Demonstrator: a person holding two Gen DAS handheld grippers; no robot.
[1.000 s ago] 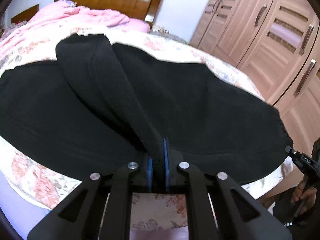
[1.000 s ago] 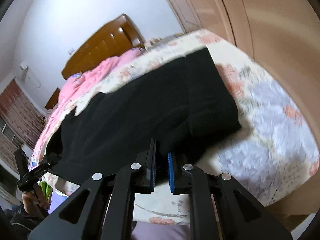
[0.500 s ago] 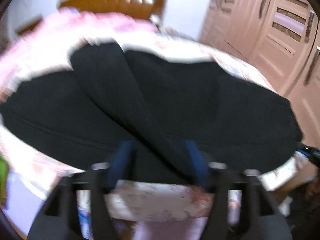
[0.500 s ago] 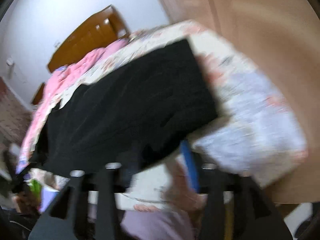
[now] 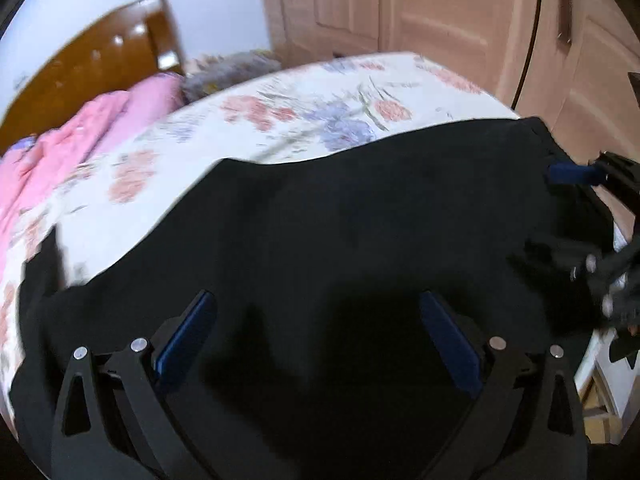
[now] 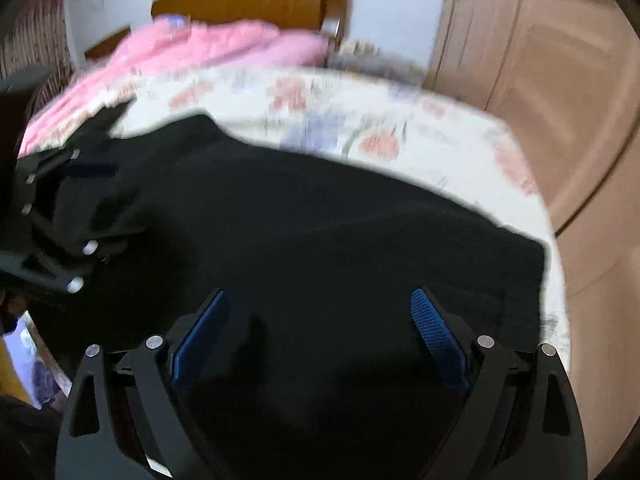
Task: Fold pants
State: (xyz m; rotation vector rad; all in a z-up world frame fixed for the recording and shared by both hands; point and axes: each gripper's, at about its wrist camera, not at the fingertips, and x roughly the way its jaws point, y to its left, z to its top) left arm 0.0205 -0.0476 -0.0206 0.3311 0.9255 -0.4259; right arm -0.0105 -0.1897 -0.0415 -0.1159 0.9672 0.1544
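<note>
Black pants point(image 5: 340, 240) are lying spread across the near part of a bed, on a white floral sheet point(image 5: 304, 116), with their dark cloth filling the lower half of both wrist views.

The left tongs point(image 5: 316, 336) are pointing steeply downward over the pants. Their two fingers, each faced with a blue pad point(image 5: 182, 344), are standing wide apart and are opening at this moment. The black cloth is lying beneath and between them, but neither pad is pressing on it. At the right edge of this view, the right tongs are showing as a blurred black frame with one blue pad, hanging over the right end of the pants.

The right tongs point(image 6: 320, 336) are tilting down at much the same steep angle over the right part of the pants. Their fingers, with blue textured pads point(image 6: 438, 336), are also spread wide and are opening, with cloth under the gap and nothing clamped. At the left edge of this view, the left tongs are appearing as a black linkage with silver rivets, over the left end of the garment.

Both views are smeared with motion blur, so the folds of the pants are hard to make out.

Beyond the pants, a pink quilt point(image 6: 208, 52) is lying bunched against a brown wooden headboard point(image 6: 256, 0). A light wooden wardrobe point(image 5: 440, 20) is standing along the bed's right side.
</note>
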